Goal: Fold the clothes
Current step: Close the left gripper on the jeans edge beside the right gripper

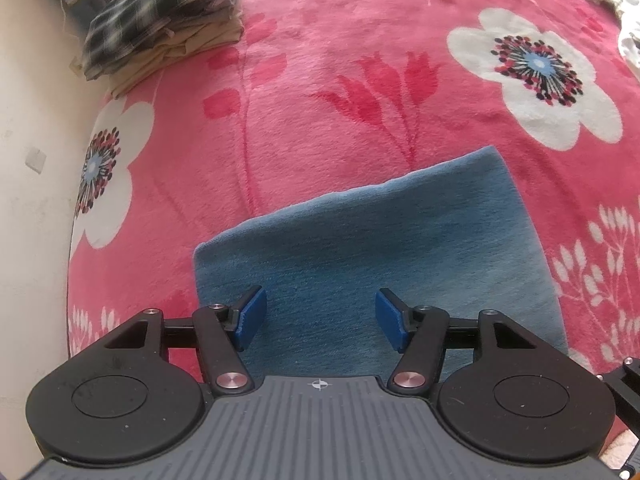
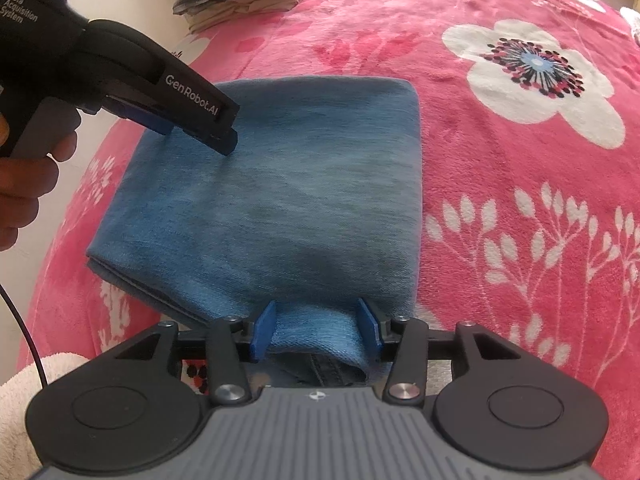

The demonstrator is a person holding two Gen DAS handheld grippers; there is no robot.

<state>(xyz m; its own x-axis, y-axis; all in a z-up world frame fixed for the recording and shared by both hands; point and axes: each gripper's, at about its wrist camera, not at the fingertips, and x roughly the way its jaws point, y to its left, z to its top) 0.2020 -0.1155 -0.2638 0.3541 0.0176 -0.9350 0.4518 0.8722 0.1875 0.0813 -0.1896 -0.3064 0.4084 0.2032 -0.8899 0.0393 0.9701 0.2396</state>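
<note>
A folded blue denim garment (image 2: pixel 272 200) lies on the pink flowered blanket (image 2: pixel 520 240). It also shows in the left wrist view (image 1: pixel 380 248). My left gripper (image 1: pixel 320 316) is open and empty, hovering over the denim's left part; in the right wrist view it (image 2: pixel 200 136) comes in from the upper left just above the cloth. My right gripper (image 2: pixel 316 332) is at the denim's near edge, its blue pads on either side of a raised fold of the denim, which bunches between them.
A stack of folded clothes, plaid on top of beige (image 1: pixel 160 24), sits at the blanket's far left corner by a pale wall (image 1: pixel 32 160). White cloth (image 1: pixel 628 40) lies at the far right. A white towel (image 2: pixel 20 392) is at the near left.
</note>
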